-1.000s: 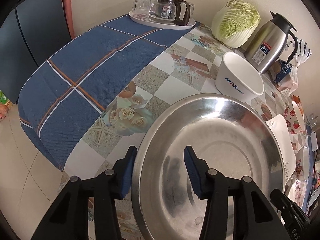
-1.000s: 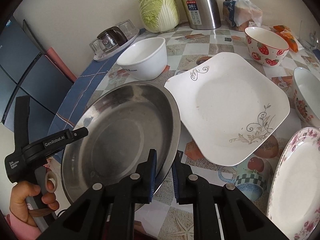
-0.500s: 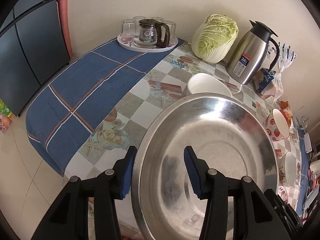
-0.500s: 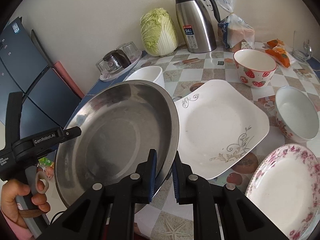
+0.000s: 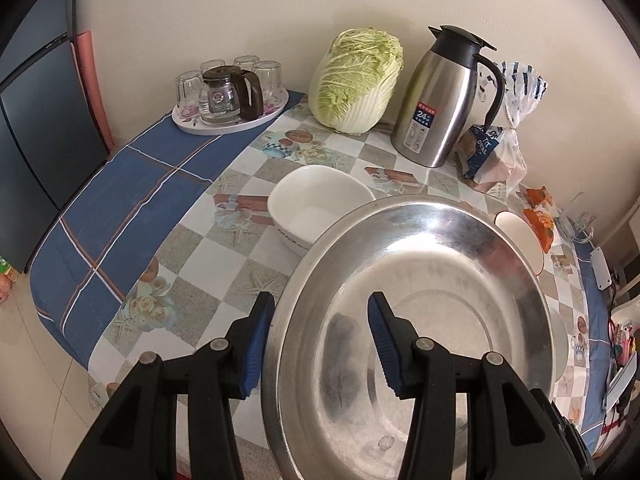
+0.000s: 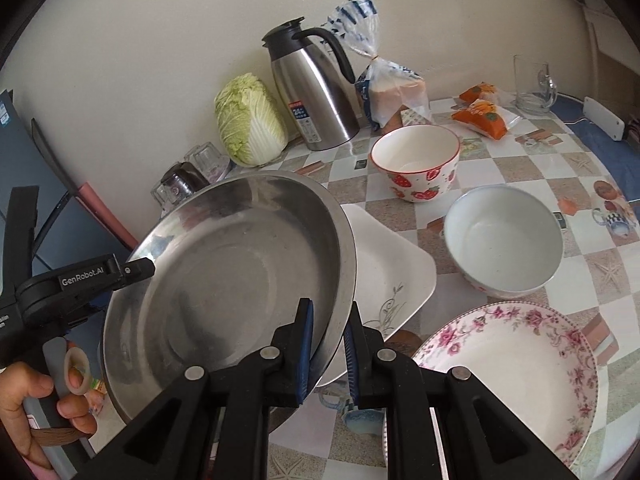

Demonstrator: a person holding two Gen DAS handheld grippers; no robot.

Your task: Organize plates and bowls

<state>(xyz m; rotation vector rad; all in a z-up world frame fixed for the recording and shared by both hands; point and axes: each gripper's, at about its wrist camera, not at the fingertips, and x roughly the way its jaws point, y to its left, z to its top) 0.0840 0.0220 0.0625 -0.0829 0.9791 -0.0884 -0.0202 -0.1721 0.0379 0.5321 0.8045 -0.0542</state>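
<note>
Since a second ago the steel basin (image 5: 420, 320) has come up off the table (image 5: 192, 292) and tilted; more of the wall edge now shows behind it. Both tongs carry it from the near edge: right gripper (image 6: 327, 350) clamped tight on the right rim, jaws nearly together with only the thin wall between; left gripper (image 5: 318, 340) straddles the left rim, jaws half apart, outer pad at the rim, inner pad inside the basin, firm contact unclear. Basin hangs over the square white plate (image 6: 390, 276) and partly hides the white bowl (image 5: 316, 204). I'd guess the next move is setting it down or stacking it, keeping it level between both hands.
</note>
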